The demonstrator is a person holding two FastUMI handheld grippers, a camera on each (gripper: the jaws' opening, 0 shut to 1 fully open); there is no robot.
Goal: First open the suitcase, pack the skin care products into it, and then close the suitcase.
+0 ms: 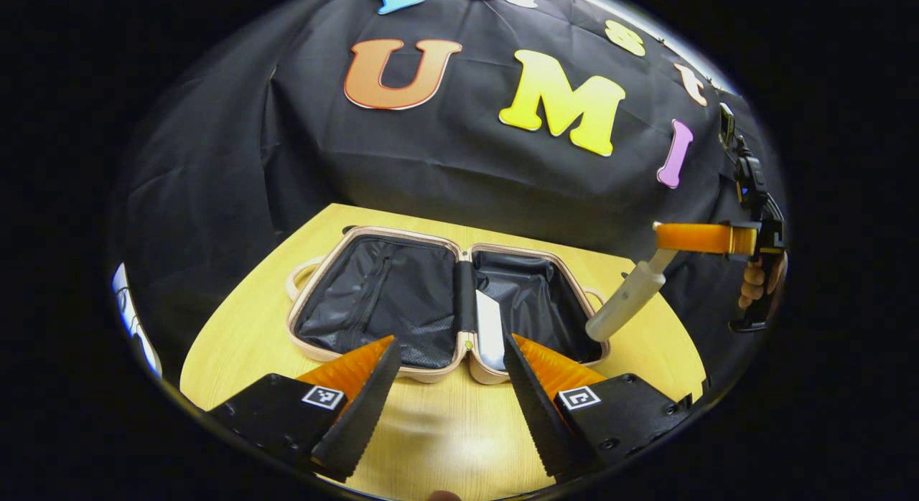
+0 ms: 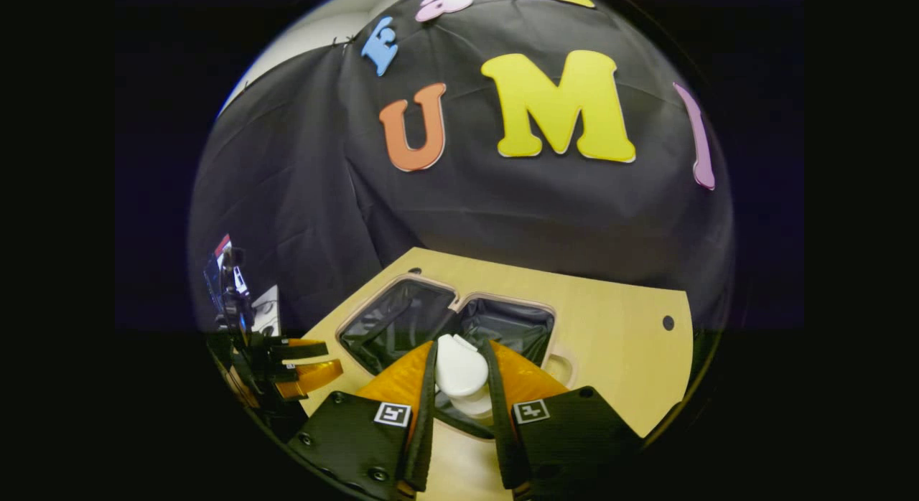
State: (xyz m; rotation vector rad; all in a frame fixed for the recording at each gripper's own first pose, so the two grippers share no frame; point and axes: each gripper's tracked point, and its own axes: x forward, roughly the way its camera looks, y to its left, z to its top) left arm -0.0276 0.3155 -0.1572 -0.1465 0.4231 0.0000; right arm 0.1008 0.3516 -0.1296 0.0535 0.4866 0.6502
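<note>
Both tongs are up over the table (image 1: 237,321): my right gripper (image 2: 459,386) is clamped on a white skin-care tube (image 2: 459,372), while my left gripper (image 1: 449,386) hangs with its fingers spread wide, nothing between them. The suitcase (image 1: 373,235) lies open flat in front of me, both dark-lined halves showing, and a flat white item (image 1: 490,329) already rests in the half nearer my right side, just beside the hinge. So I judge I am in the packing step, carrying the tube in. Next I should lower it into the lining, clear of the rim, and only then let the fingers part. In the left gripper view I see the tube side-on, slanting down from the right gripper toward the right half's outer edge, with the hand holding that gripper behind it. From the right gripper view the tube appears end-on, cap toward the case, with both fingers pressing its sides.
</note>
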